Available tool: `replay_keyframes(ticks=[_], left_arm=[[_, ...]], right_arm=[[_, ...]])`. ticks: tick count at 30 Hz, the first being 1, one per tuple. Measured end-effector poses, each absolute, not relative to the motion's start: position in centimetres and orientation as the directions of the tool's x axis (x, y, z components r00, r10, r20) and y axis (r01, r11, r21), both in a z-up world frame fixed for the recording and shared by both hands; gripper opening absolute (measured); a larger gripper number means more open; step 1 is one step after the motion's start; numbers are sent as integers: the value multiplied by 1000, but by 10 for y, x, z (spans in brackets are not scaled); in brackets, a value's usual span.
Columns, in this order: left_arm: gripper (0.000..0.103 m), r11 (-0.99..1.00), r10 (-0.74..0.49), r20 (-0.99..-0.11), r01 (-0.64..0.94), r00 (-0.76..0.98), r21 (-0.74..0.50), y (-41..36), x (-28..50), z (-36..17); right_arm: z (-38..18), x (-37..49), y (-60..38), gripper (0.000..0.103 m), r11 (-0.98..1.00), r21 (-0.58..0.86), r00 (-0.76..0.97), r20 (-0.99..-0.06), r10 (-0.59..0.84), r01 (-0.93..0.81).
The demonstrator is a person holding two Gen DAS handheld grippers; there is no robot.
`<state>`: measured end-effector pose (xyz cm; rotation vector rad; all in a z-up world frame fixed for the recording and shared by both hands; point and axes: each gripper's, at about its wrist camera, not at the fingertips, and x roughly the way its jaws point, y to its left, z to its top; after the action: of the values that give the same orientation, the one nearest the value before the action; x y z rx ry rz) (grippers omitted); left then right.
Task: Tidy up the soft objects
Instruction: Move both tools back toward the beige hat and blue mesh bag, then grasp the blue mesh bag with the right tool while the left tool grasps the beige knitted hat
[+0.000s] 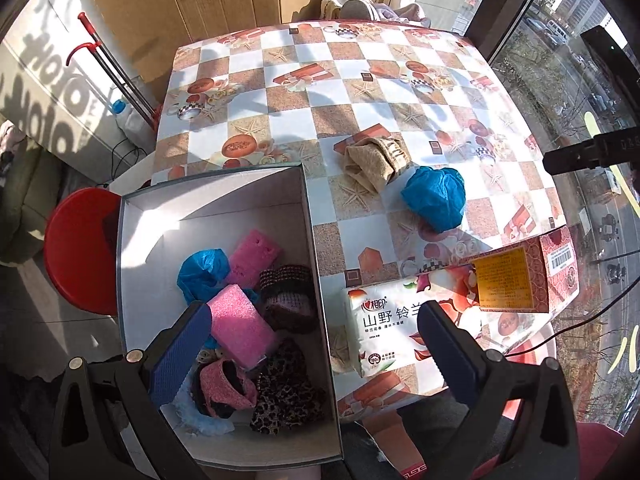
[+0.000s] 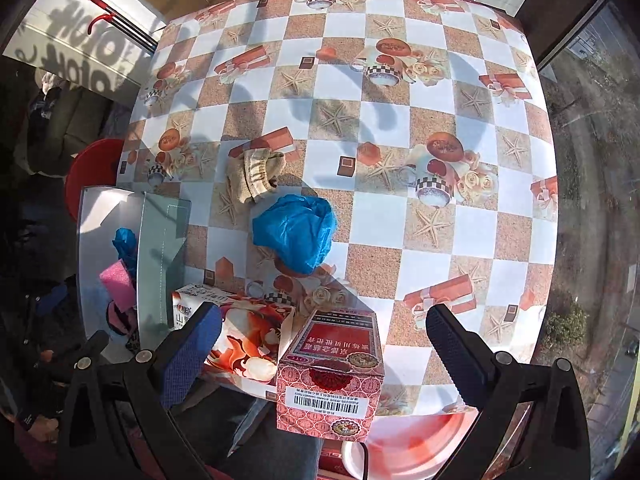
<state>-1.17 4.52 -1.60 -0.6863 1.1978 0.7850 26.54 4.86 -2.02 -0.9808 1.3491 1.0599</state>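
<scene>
The tissue pack (image 1: pixel 384 324) lies at the near edge of the table (image 1: pixel 360 92), its white face printed with the characters 山野铃兰 and a small round "100%" mark, the finer print too small to read; beside it to the right stands a red patterned carton (image 2: pixel 332 376) bearing a barcode label, a yellow panel of tiny text and a column of white Chinese characters on its red top, which I cannot make out with certainty. The left gripper (image 1: pixel 314 340) hangs with its jaws spread wide and empty, one blue-padded finger over the open box (image 1: pixel 216 196) and the other over the tissue pack, so the box's right wall falls between them; inside the box lie two pink sponges (image 1: pixel 240 326), a blue crumpled cover (image 1: pixel 202 274), a leopard-print cloth (image 1: pixel 286 392) and other dark and pink fabric pieces. The right gripper (image 2: pixel 324 344) is likewise spread wide, holding nothing, with the red carton between its fingers; farther out on the checked cloth, well beyond both sets of jaws, a second blue crumpled cover (image 2: pixel 296 232) rests just beside a beige knitted sock (image 2: pixel 254 176).
</scene>
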Motion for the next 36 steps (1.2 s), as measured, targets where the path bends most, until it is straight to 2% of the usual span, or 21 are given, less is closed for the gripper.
replay_keyframes(ticks=[15, 18, 20, 26, 31, 36], left_arm=[[103, 479, 139, -987, -878, 77, -1, 81, 39, -20], [103, 482, 131, -989, -876, 72, 0, 92, 59, -25], [103, 493, 124, -990, -870, 71, -1, 101, 75, -31], [103, 500, 54, -994, -864, 95, -55, 132, 128, -69], [103, 428, -18, -997, -901, 76, -77, 159, 158, -119], [103, 384, -24, -999, -923, 28, -36, 174, 173, -159]], right_arm=[[-186, 235, 136, 103, -134, 96, -50, -949, -311, -986], [-206, 236, 141, 103, -161, 40, 15, -946, -322, -986], [-210, 250, 142, 103, -128, -17, 55, -952, -300, -992], [-209, 347, 116, 103, 138, -77, 38, -964, -263, -987], [-200, 420, 72, 103, 360, -40, -44, -974, -222, -932], [-190, 421, 54, 103, 392, 18, -74, -989, -128, -920]])
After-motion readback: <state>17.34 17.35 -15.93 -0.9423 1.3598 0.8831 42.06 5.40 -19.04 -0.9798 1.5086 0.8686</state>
